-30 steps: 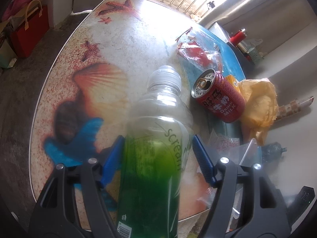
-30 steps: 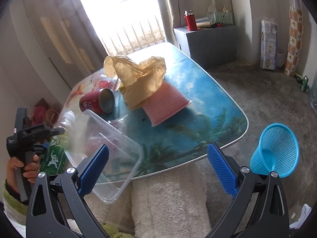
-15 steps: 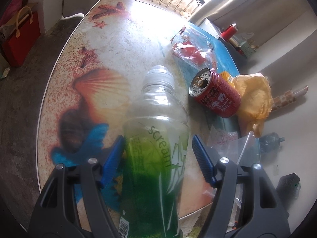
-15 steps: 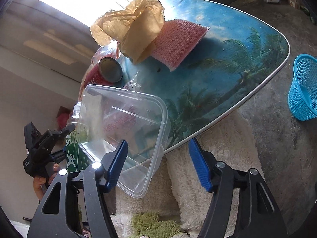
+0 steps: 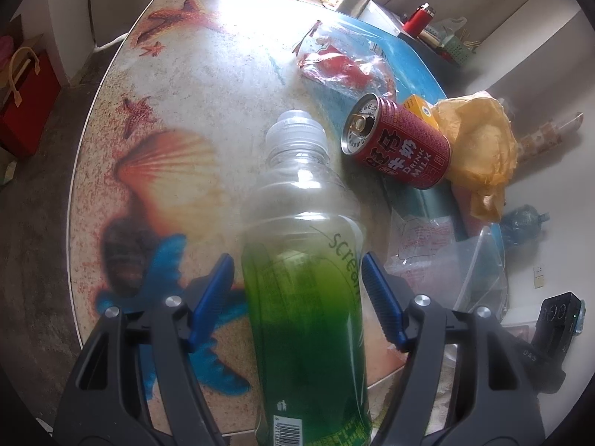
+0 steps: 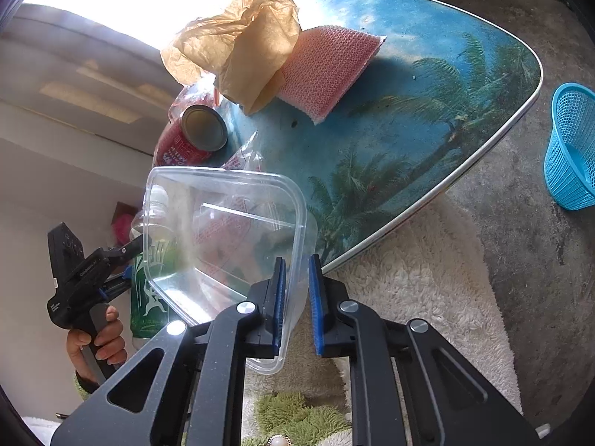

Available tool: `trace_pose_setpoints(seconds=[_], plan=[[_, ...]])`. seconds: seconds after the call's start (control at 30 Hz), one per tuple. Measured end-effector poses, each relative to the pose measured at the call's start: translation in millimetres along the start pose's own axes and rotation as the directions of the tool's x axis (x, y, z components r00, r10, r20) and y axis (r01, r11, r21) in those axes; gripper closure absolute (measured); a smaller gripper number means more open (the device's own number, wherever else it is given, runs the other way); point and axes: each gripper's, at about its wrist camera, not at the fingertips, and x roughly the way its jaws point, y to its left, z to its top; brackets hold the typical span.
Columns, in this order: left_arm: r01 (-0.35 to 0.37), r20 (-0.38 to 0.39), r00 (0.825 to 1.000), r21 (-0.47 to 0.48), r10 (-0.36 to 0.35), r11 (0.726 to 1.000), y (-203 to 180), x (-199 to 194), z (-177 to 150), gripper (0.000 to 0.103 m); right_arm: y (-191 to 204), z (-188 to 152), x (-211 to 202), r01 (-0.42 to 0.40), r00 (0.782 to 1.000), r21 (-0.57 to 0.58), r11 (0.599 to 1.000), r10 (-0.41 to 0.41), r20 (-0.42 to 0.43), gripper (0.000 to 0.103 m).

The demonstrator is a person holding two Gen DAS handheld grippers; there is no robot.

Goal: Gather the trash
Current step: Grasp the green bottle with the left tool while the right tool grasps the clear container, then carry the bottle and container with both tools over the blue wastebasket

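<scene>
My left gripper point(image 5: 297, 290) is shut on a clear plastic bottle point(image 5: 305, 260) of green liquid, held above the near table edge. It also shows in the right wrist view point(image 6: 152, 286). My right gripper point(image 6: 297, 297) is shut on the rim of a clear plastic container point(image 6: 223, 238), also seen in the left wrist view point(image 5: 479, 271). A red drink can point(image 5: 401, 148) lies on its side on the table; it shows in the right wrist view too point(image 6: 193, 137). Beside it lie a crumpled yellow-brown bag point(image 6: 241, 44) and a red-and-clear wrapper point(image 5: 342, 63).
The printed table point(image 6: 409, 111) also carries a pink sponge point(image 6: 327, 67) and a small clear bag with red print point(image 5: 420, 238). A blue basket point(image 6: 572, 148) stands on the floor at the right. A white shaggy rug point(image 6: 409, 290) lies below the table edge.
My right gripper has swung down to the clear container and closed on its rim. My left gripper keeps its hold on the bottle and has shifted slightly.
</scene>
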Motion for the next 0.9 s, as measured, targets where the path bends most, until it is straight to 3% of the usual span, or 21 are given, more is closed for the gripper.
trace_pose_setpoints(seconds=[0.23,0.63,0.9], plan=[[-0.057,-0.001,0.998,0.044,0.057,0.997,-11,3,-3,0.035,-8,6,-18,-0.037,0.999,-0.022,0.999,0.038,0.033,0.098],[-0.157,0.001,0.987,0.103,0.158,0.982,-23,14,-4,0.039,-26,15,-54,-0.025,0.991,-0.064,0.998,0.033,0.126,0.098],[-0.154,0.066,0.986,0.03,0.152,0.988,-17,-16,-12,0.04,-33,12,-56,-0.058,0.99,-0.085,0.995,0.068,0.12,0.098]])
